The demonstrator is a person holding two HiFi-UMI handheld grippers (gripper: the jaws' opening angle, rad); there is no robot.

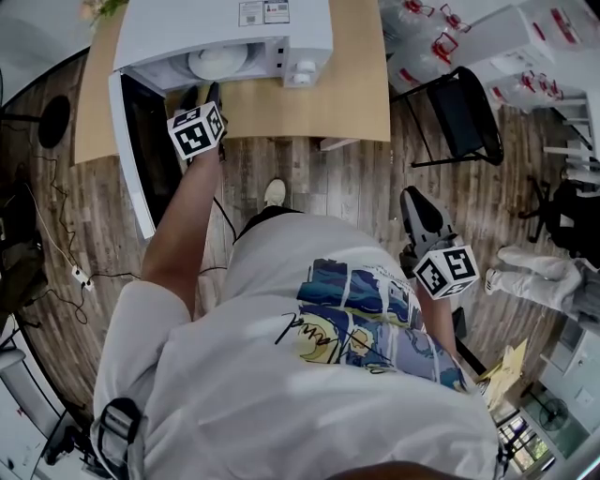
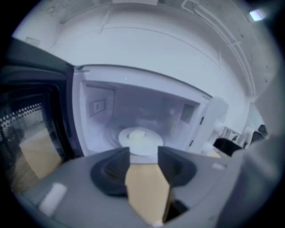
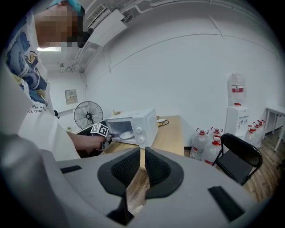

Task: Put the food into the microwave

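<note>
The round white plate of pale food (image 2: 139,139) sits inside the white microwave (image 1: 225,37) at the wooden table's (image 1: 356,103) left edge. The left gripper's (image 2: 143,154) fingers stand open and empty; the right gripper's (image 3: 142,156) are nearly closed on nothing. Best to back straight out, then swing the dark door (image 1: 141,159) shut.

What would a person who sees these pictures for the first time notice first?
The white microwave on the wooden table, its door swung wide open and a white plate of food inside. Next, the left gripper right at the opening, jaws apart and empty, while the right gripper hangs low by the person's side.
</note>
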